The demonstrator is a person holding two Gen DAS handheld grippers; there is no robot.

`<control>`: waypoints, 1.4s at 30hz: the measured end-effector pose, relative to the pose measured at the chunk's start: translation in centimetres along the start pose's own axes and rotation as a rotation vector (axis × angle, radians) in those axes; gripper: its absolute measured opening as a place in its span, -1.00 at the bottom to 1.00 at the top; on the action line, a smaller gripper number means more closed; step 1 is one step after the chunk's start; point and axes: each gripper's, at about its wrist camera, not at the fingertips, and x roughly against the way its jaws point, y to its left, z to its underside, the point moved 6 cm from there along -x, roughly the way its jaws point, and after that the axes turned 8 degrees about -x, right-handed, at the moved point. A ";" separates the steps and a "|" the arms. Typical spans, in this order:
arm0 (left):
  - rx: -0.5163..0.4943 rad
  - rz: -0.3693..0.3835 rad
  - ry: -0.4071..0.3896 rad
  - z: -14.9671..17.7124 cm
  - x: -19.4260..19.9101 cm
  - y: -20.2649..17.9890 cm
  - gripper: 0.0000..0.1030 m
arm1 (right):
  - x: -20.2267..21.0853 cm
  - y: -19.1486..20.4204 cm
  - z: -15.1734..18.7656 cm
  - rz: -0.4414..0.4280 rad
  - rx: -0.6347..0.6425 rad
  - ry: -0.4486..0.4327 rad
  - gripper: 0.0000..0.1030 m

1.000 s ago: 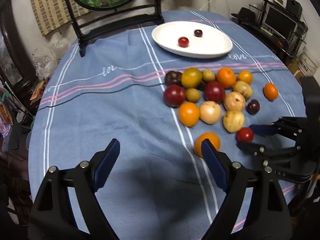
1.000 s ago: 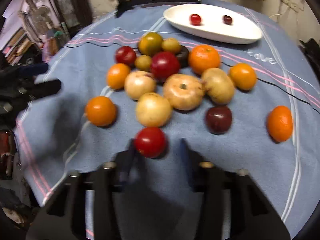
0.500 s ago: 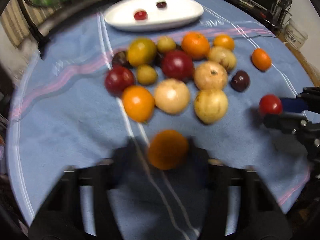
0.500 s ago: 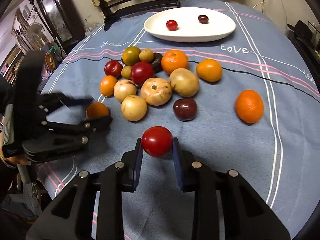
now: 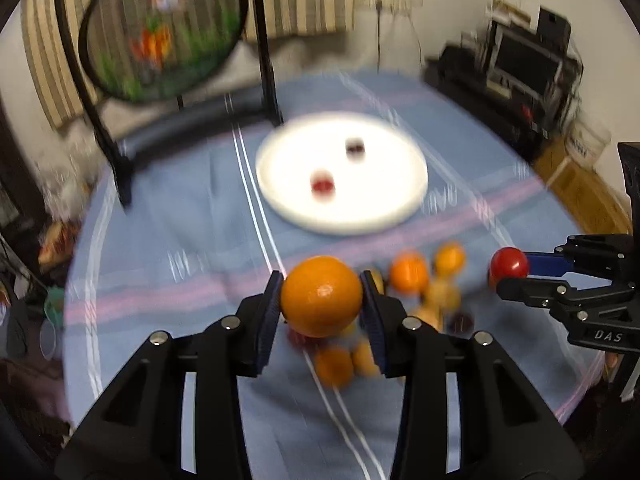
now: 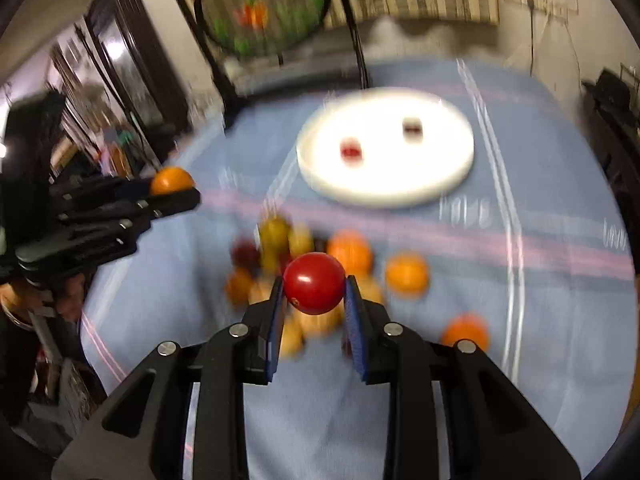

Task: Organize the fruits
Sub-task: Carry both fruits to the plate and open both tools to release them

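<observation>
My left gripper (image 5: 322, 298) is shut on an orange (image 5: 321, 295) and holds it above the table. It also shows in the right wrist view (image 6: 172, 188) at the left. My right gripper (image 6: 315, 292) is shut on a red tomato (image 6: 314, 282), lifted above the pile; it shows at the right of the left wrist view (image 5: 510, 270). A white plate (image 5: 280, 200) at the far side holds a red fruit (image 5: 322, 185) and a dark fruit (image 5: 355, 148). Several blurred loose fruits (image 6: 406, 274) lie on the blue cloth below both grippers.
A black stand with a round painted screen (image 5: 160, 36) rises behind the plate. An orange (image 6: 466, 332) lies apart at the right of the pile. Dark furniture with screens (image 5: 520, 68) stands beyond the table's right edge.
Both grippers have risen and tilted up toward the plate. The left gripper closed on the orange and lifted it. The right gripper carried the tomato higher.
</observation>
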 end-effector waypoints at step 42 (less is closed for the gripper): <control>0.045 -0.091 0.118 -7.7 -17.2 2.2 0.27 | -13.4 -7.5 -12.2 0.159 0.043 -0.006 0.55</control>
